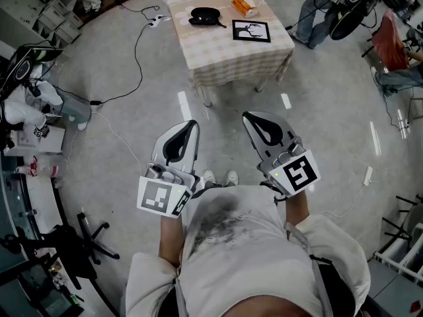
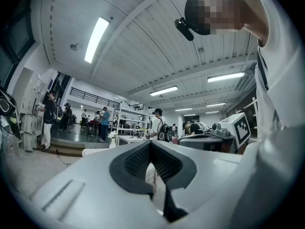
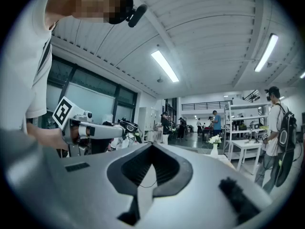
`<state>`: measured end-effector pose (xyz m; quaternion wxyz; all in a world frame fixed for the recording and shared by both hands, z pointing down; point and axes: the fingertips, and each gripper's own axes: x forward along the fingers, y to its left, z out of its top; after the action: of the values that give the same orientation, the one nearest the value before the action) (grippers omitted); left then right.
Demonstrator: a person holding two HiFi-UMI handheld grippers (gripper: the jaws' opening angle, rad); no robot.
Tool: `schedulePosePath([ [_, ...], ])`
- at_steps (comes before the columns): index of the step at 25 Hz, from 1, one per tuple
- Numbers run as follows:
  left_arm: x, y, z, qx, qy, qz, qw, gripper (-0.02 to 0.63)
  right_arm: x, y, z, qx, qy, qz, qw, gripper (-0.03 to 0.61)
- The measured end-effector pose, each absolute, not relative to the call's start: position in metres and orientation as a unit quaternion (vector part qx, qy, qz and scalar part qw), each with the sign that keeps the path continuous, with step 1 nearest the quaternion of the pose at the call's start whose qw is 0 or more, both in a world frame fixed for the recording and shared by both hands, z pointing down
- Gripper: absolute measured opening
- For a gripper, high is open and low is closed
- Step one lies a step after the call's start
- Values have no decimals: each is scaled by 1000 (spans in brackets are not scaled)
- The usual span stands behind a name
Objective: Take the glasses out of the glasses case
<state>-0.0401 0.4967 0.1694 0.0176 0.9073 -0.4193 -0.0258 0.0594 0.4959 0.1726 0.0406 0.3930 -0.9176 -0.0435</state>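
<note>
Only the head view shows the desk [image 1: 221, 53]. On it lies the black case [image 1: 205, 16], its contents too small to tell, beside an orange thing [image 1: 243, 5] and a framed picture [image 1: 251, 30]. The left gripper [image 1: 192, 124] and right gripper [image 1: 246, 116] are well short of the desk. Their own views show hall and ceiling, with both pairs of jaws pressed together and empty.

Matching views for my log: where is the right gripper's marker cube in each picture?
Head view: right gripper's marker cube right of centre, above the white shirt.
Left gripper view: at right, beside the shirt.
Right gripper view: not in it; that is the left gripper's cube.
Shared landmark: the shirt, far left there.
</note>
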Motion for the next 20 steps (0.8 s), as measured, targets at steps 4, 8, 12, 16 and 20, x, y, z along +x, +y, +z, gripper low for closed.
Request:
schedulePosePath([
  [4,-40,497,173,908,-417,-24,15,6,58,495,170,401,-914,-38,39,15],
  [8,-39,497,175,908,-418,-21,13,5,59,500,172,395,-916,-56,39,17],
  [12,-29,502,172,907,-421,-24,13,5,68,505,171,396,-915,-61,40,17],
  [16,-20,507,171,904,-426,-33,24,6,77,510,171,392,-917,-66,38,17],
  [20,-12,512,174,902,-430,-22,19,6,82,512,174,385,-920,-60,34,17],
])
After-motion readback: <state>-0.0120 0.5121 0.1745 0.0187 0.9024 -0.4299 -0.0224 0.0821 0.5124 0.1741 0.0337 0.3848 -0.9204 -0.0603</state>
